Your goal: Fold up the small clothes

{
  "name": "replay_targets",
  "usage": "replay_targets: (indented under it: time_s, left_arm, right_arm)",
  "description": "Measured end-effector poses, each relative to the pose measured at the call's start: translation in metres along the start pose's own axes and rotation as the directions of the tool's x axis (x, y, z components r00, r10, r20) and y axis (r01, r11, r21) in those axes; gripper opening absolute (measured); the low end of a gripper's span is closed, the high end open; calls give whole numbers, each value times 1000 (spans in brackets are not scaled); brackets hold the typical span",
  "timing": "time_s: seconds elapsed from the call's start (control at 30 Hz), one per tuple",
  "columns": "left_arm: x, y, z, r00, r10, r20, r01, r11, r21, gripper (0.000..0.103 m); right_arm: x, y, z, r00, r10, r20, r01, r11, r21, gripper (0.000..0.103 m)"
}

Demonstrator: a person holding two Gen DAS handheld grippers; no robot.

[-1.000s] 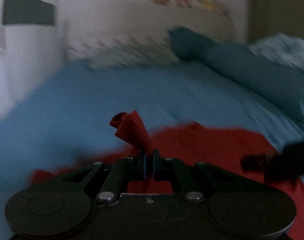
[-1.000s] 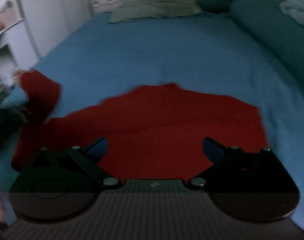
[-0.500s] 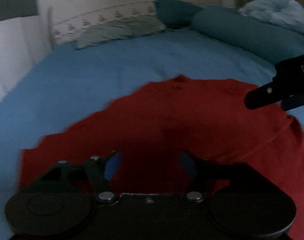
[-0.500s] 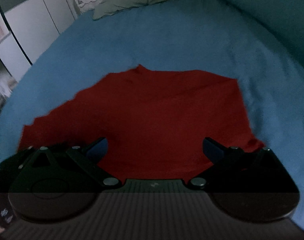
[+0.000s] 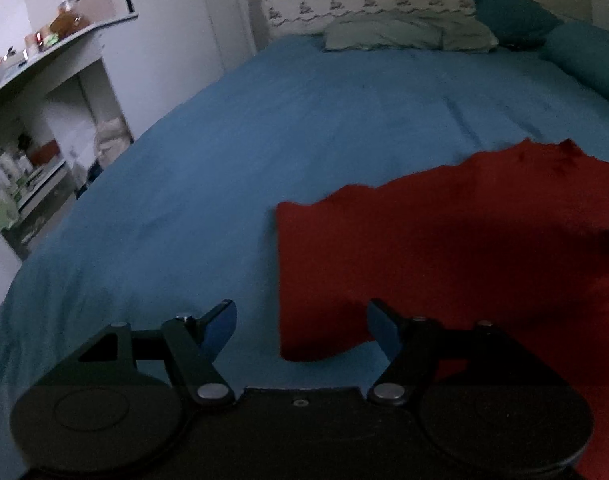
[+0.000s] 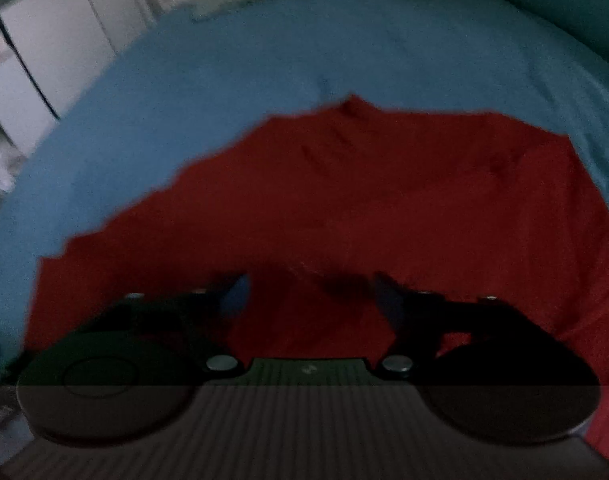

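Note:
A red garment (image 5: 444,248) lies spread flat on the blue bed sheet (image 5: 264,140). In the left wrist view my left gripper (image 5: 300,326) is open and empty, low over the garment's near left corner, with the left edge of the cloth between the jaws. In the right wrist view the garment (image 6: 364,200) fills the middle. My right gripper (image 6: 310,294) is open and empty, just above the cloth's near part. A small dark part at the right edge of the left view may be the right gripper; I cannot tell.
A pale pillow (image 5: 408,34) and a teal pillow (image 5: 508,12) lie at the headboard. A teal bolster (image 5: 588,56) runs along the right. White cupboards and cluttered shelves (image 5: 36,92) stand left of the bed.
My left gripper let go of the red cloth fold it held, opened, and moved left to the garment's left edge. My right gripper stayed open and came lower over the cloth.

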State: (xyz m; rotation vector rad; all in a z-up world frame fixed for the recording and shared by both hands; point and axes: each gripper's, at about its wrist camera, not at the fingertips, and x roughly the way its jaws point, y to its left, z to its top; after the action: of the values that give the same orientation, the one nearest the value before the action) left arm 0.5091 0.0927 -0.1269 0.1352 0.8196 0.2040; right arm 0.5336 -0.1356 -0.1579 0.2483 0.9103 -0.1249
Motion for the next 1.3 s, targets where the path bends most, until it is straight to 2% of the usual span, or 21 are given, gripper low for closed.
replay_targets:
  time_s: [0.07, 0.13, 0.23, 0.33, 0.4, 0.43, 0.47, 0.53, 0.63, 0.77, 0.87, 0.97, 1.03, 1.07, 1.2, 1.3]
  left_arm:
    - [0, 7, -3, 1000, 1, -12, -2, 1000, -20, 77]
    - [-3, 11, -8, 1000, -6, -21, 6, 999, -32, 77]
    - [-5, 11, -13, 1000, -8, -30, 7, 1000, -24, 77]
    - [-7, 11, -18, 999, -16, -41, 15, 1000, -25, 77]
    - [-5, 12, -19, 999, -22, -48, 21, 999, -25, 77]
    - [-4, 12, -19, 998, -25, -51, 23, 999, -24, 77]
    - [-4, 12, -20, 998, -26, -53, 25, 999, -21, 77]
    - [-3, 11, -19, 998, -30, -54, 29, 999, -19, 77]
    - [-5, 8, -14, 997, -52, -50, 51, 999, -17, 77]
    - [-14, -5, -7, 992, -128, -19, 128, 992, 18, 77]
    - [-16, -19, -4, 986, -164, -14, 164, 986, 40, 77]
    - [-11, -31, -4, 982, -188, -22, 188, 981, 52, 77]
    - [-4, -39, -3, 983, -178, -41, 181, 981, 64, 77]
    - [1, -43, -3, 984, -172, -56, 176, 982, 69, 77]
    - [10, -47, -2, 987, -151, -55, 155, 985, 75, 77]
    - [9, -47, -3, 993, -112, -47, 116, 990, 77, 77]
  right_arm:
    - [-3, -1, -6, 1000, -24, 4, 24, 999, -25, 64]
    - [-10, -3, -11, 1000, -17, 1, 17, 999, -33, 61]
    - [-14, -7, -9, 1000, 28, 4, -27, 999, -19, 61]
    - [-5, -8, -4, 997, 67, -28, -67, 998, -4, 60]
    - [-2, -2, -2, 998, 54, -24, -55, 998, -35, 58]
    - [0, 0, -1, 999, 41, -20, -42, 998, -54, 46]
    - [-1, 2, 0, 999, 33, -18, -34, 997, -73, 29]
    - [-6, 5, 4, 999, 43, -19, -45, 995, -91, 26]
    - [-25, 4, 25, 995, 95, 30, -91, 990, -103, 25]
    - [-71, -3, 62, 976, 161, 146, -139, 978, -153, 25]
    - [-103, -29, 83, 966, 132, 223, -91, 979, -185, 25]
    - [-112, -69, 87, 973, 41, 228, 2, 982, -187, 25]
    - [-102, -97, 80, 977, -50, 209, 87, 981, -173, 25]
    - [-93, -112, 76, 979, -73, 189, 104, 981, -161, 25]
    - [-54, -149, 52, 983, -127, 134, 146, 979, -144, 25]
    - [-50, -164, 46, 981, -137, 139, 151, 984, -94, 25]
